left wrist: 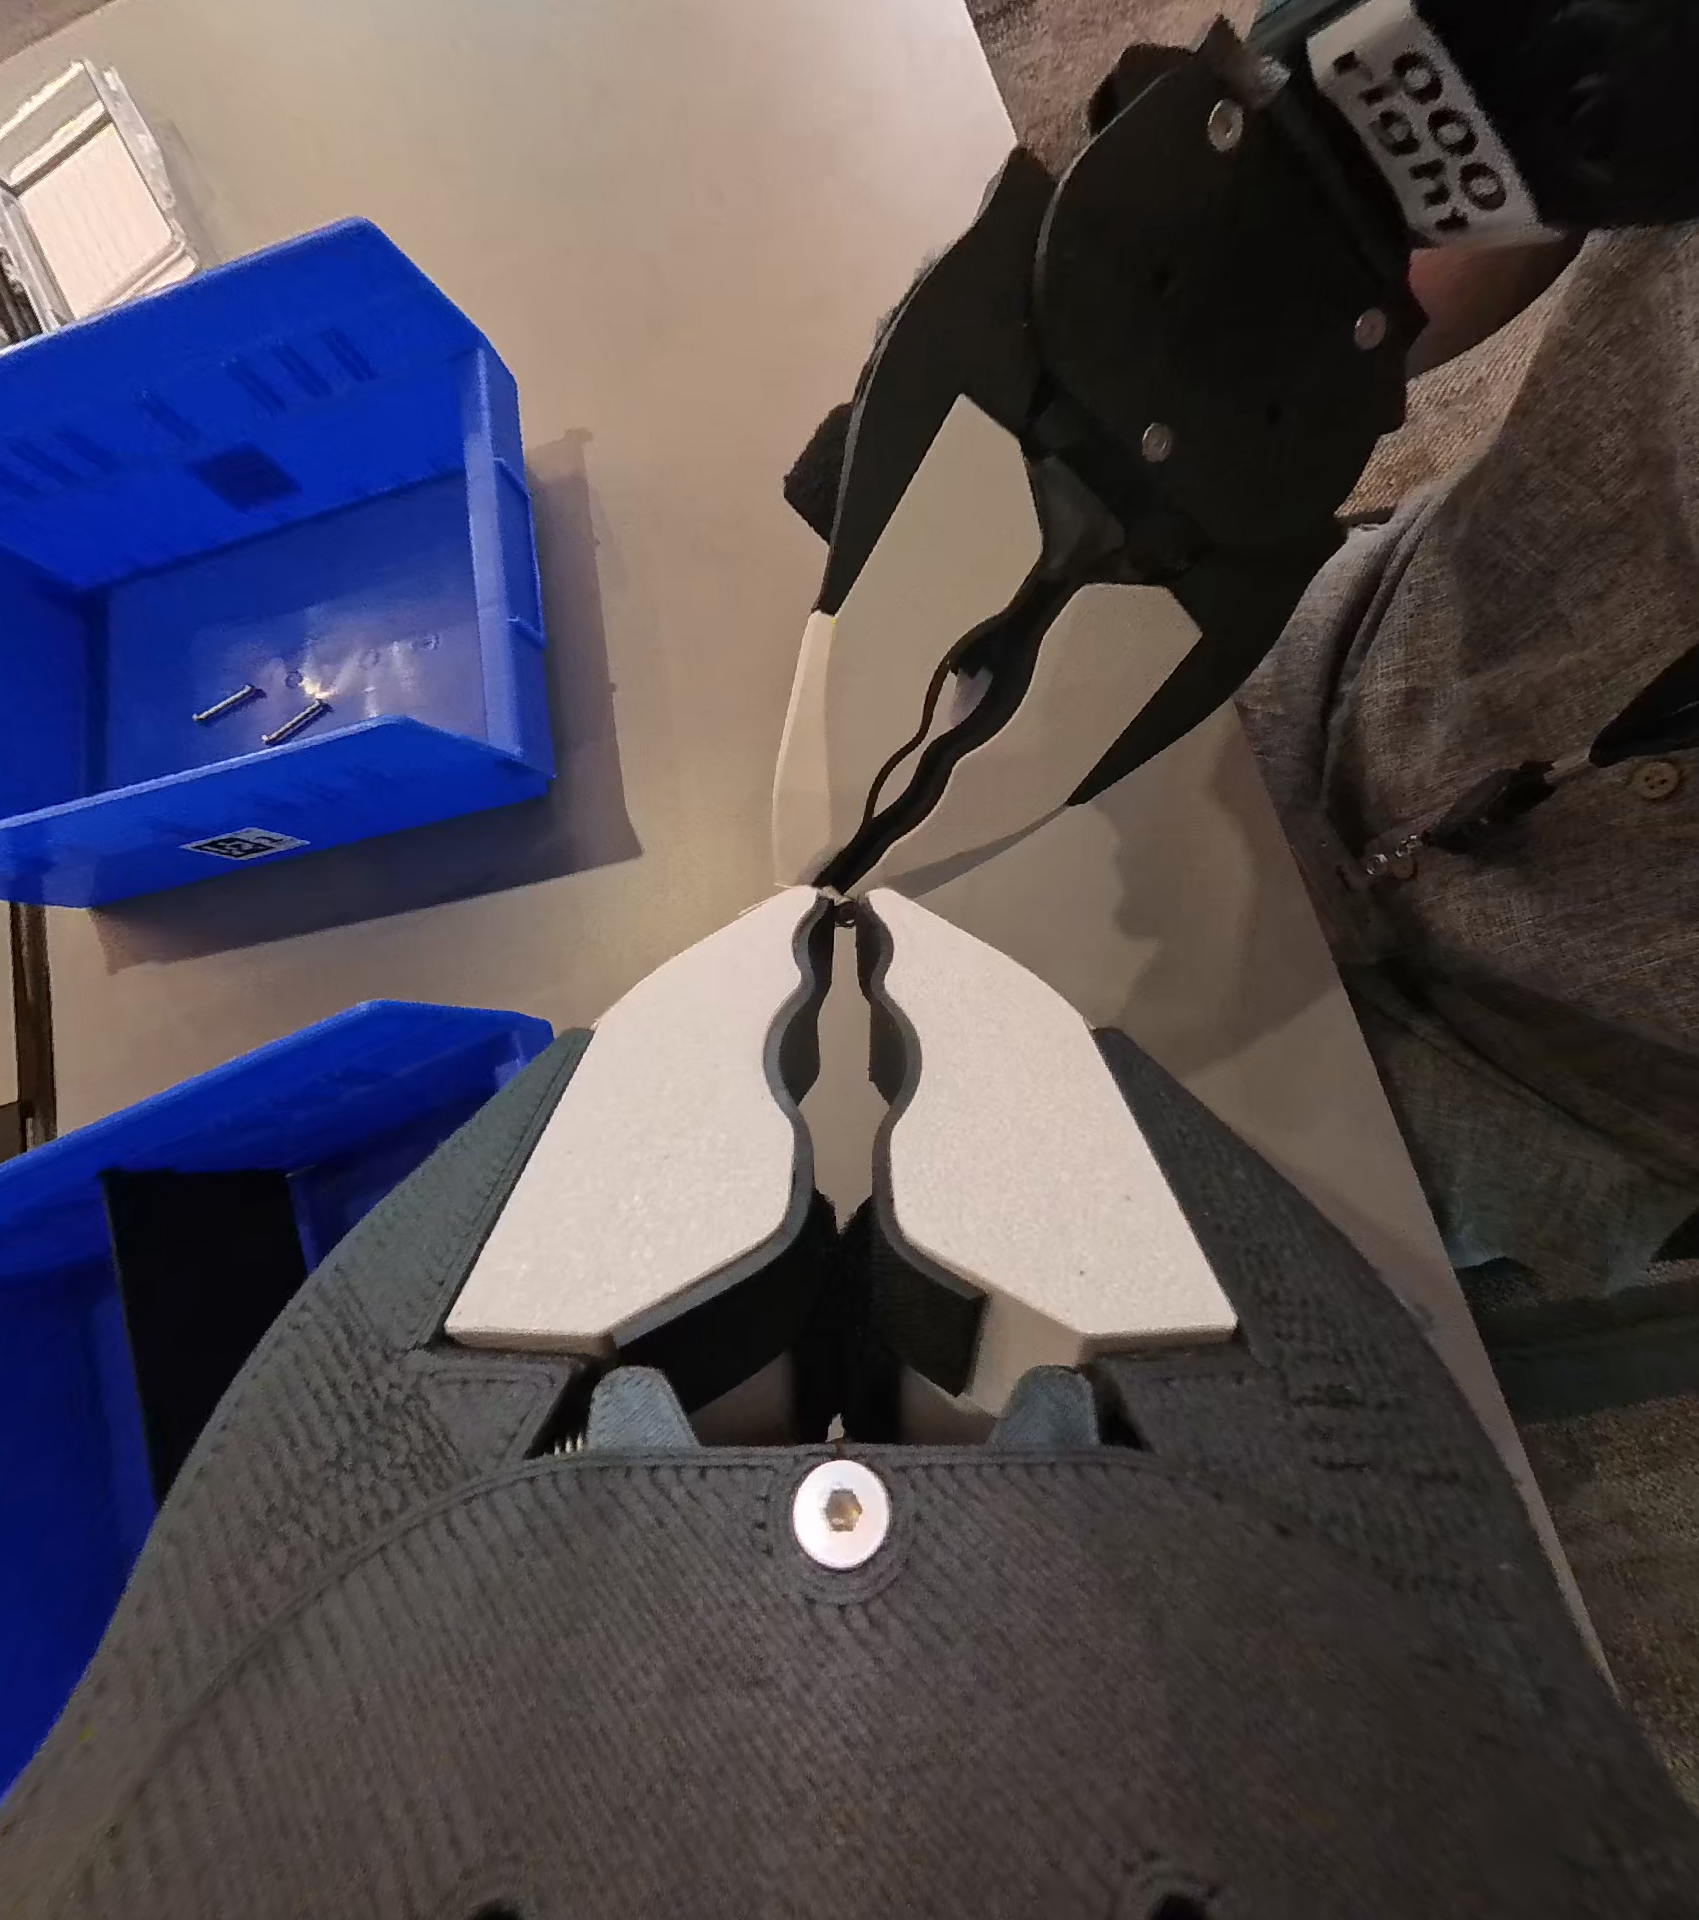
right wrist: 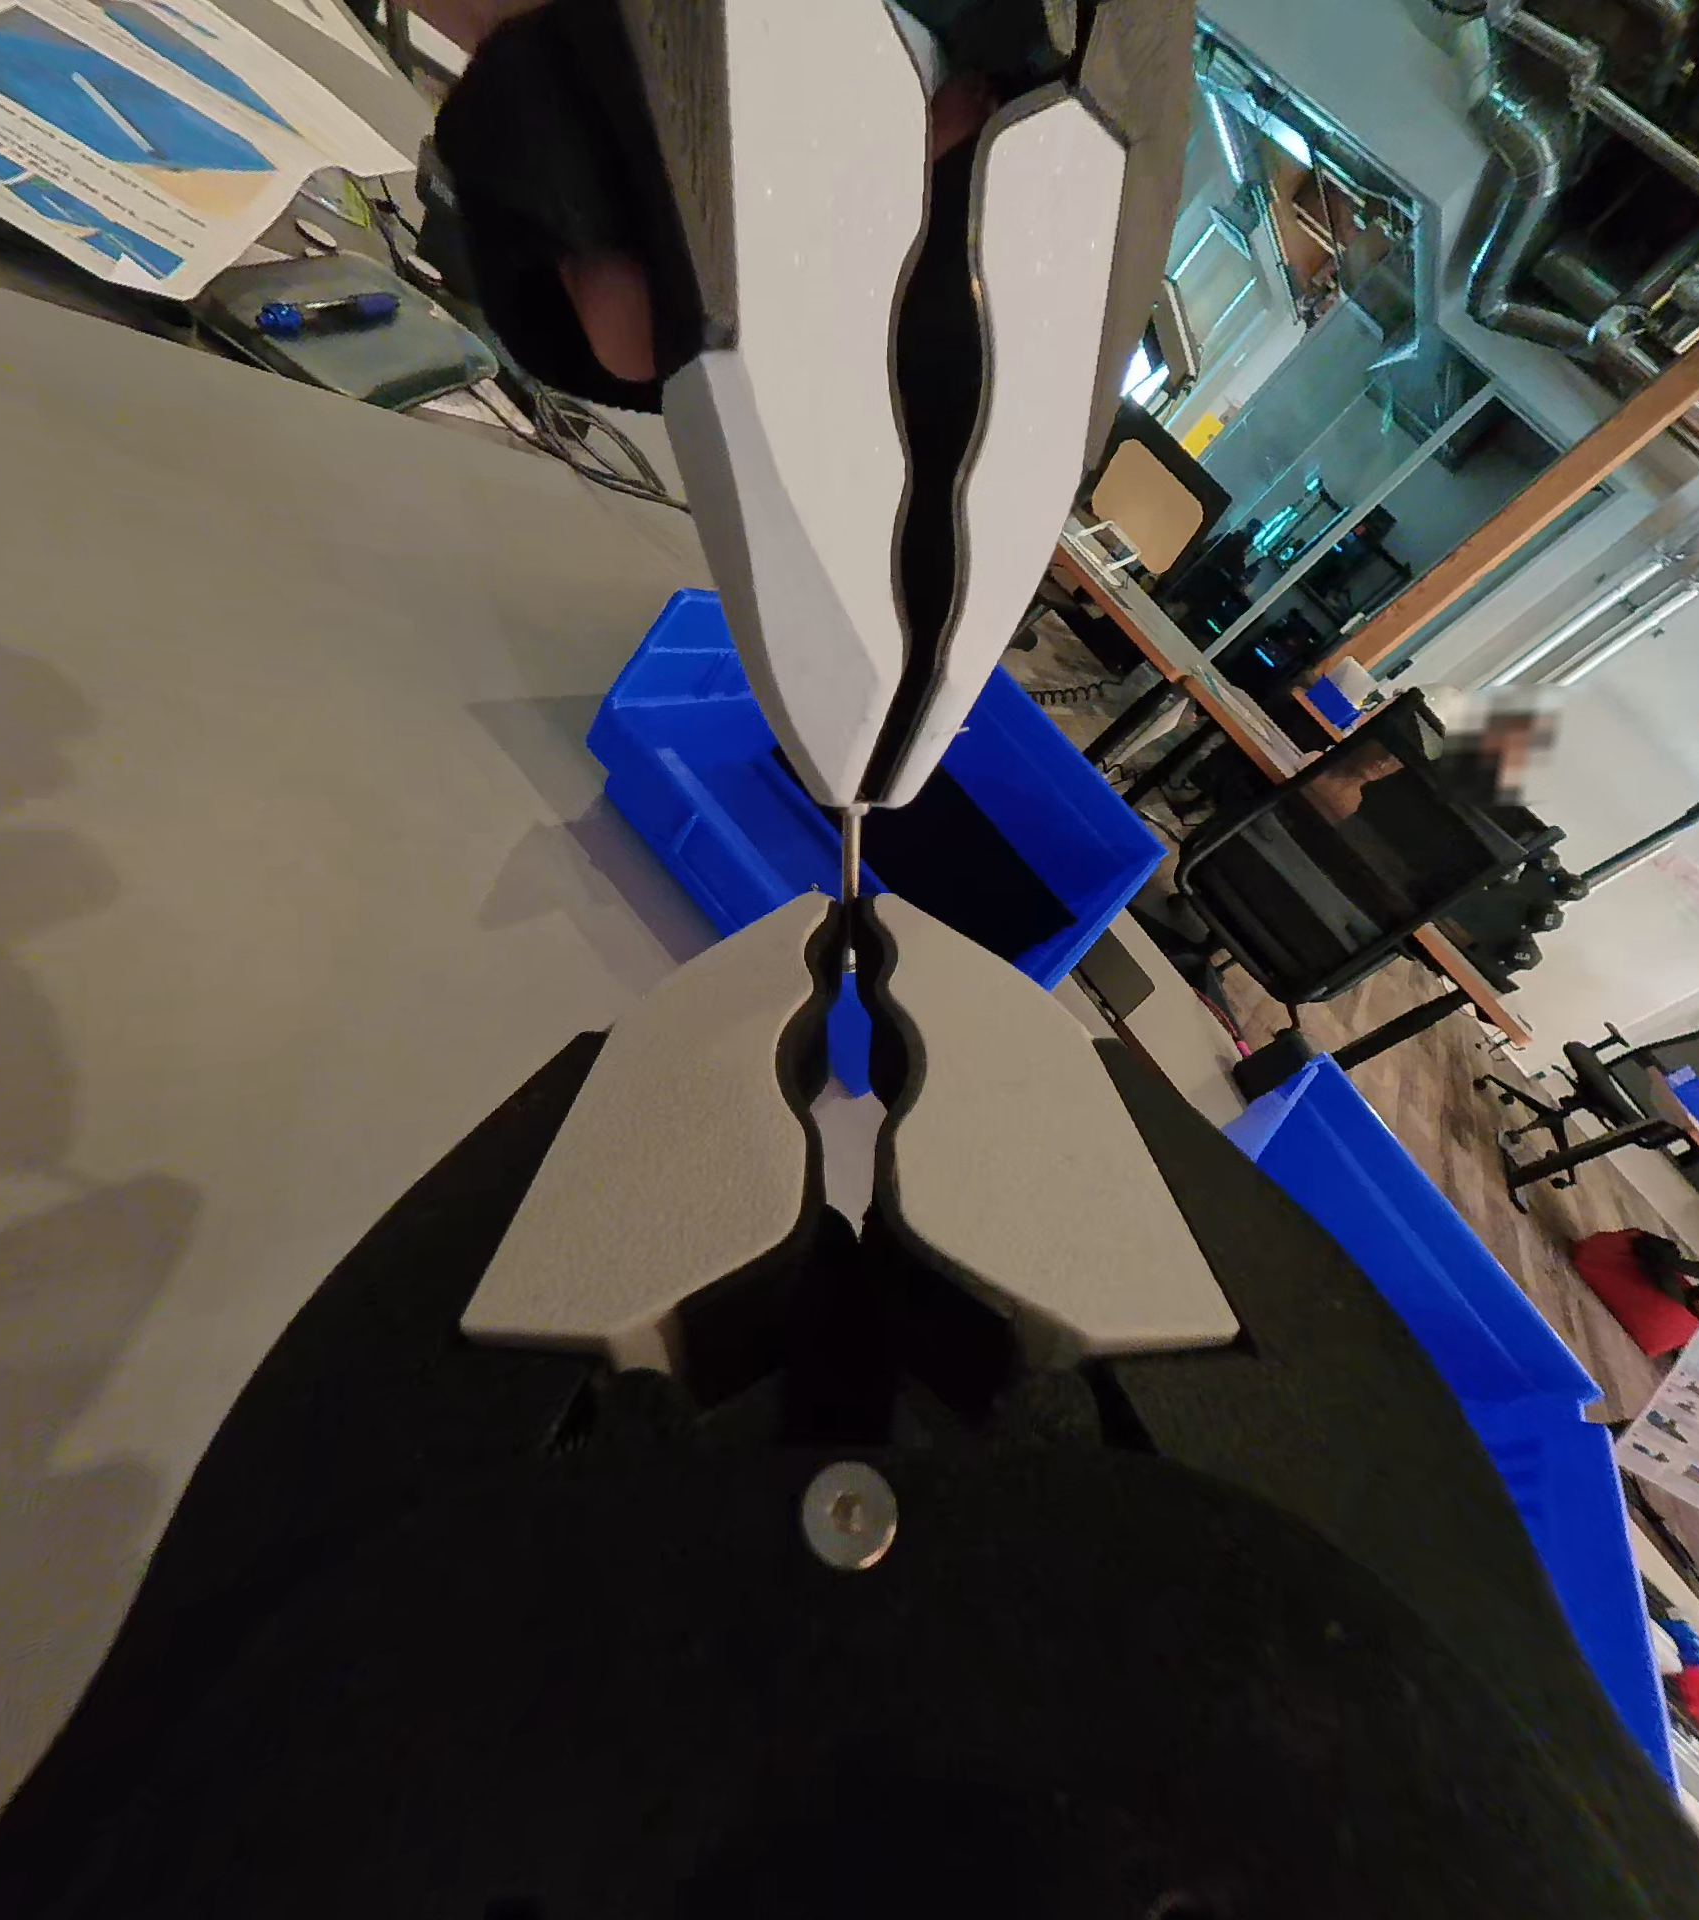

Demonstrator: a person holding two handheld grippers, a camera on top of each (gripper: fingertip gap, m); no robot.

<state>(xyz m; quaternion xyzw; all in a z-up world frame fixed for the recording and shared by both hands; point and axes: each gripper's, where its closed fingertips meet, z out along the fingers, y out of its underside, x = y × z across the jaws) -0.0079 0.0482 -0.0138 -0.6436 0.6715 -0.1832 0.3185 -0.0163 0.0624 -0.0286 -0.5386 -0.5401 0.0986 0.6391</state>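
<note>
A thin, dull-metal pin or screw [right wrist: 852, 862] spans the short gap between the two grippers, held in the air above the grey tabletop [right wrist: 201, 727]. In the right wrist view its upper end disappears between the tips of the left gripper [right wrist: 866, 795], while its lower end, with a small pale head or collar, sits just inside the tips of the right gripper [right wrist: 850, 920]. Both grippers are narrowed almost to closing on it, tip to tip.

Judging from this pose, steadiness matters most: the two grippers should stay aligned along the pin's axis, and neither should ease its squeeze until the other clearly has the pin, since so slim a piece would slip sideways easily.

In the left wrist view the left gripper [left wrist: 837, 906] meets the right gripper [left wrist: 829, 883], and the pin is almost wholly hidden; only a dark speck shows. Whether the right gripper truly clamps the pin or merely surrounds it cannot be told.

Beyond, an open blue plastic bin [left wrist: 325, 790] on the table holds two similar dark pins [left wrist: 263, 712]. A second blue bin [left wrist: 45, 1299] is cut off, its dark contents unclear.
</note>
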